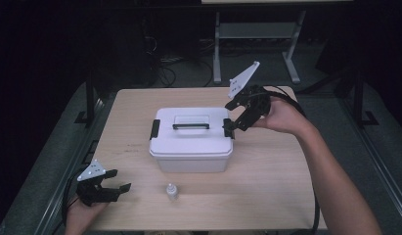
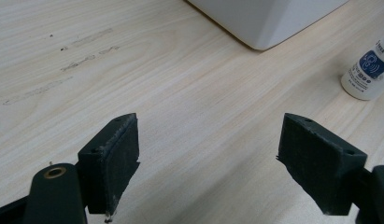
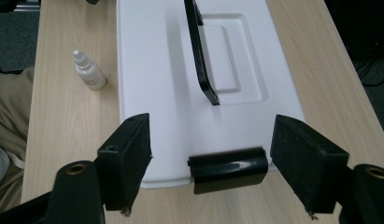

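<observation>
A white lidded box [image 1: 191,142] stands mid-table with a black handle [image 1: 190,126] lying flat on its lid and a black latch at each end. My right gripper [image 1: 233,117] is open at the box's right end. In the right gripper view its jaws [image 3: 210,135] straddle the right latch [image 3: 228,169] without touching it, and the handle [image 3: 199,51] runs away ahead. My left gripper [image 1: 119,180] is open and empty low over the table's front left corner. A small white dropper bottle [image 1: 172,191] stands upright to its right, also in the left gripper view [image 2: 367,70].
The wooden table [image 1: 286,161] has bare room right of the box and along its front. The box's left latch [image 1: 154,129] is down. Faint scuff marks [image 2: 63,46] lie on the wood ahead of the left gripper [image 2: 209,135]. Desk legs and cables are on the floor behind.
</observation>
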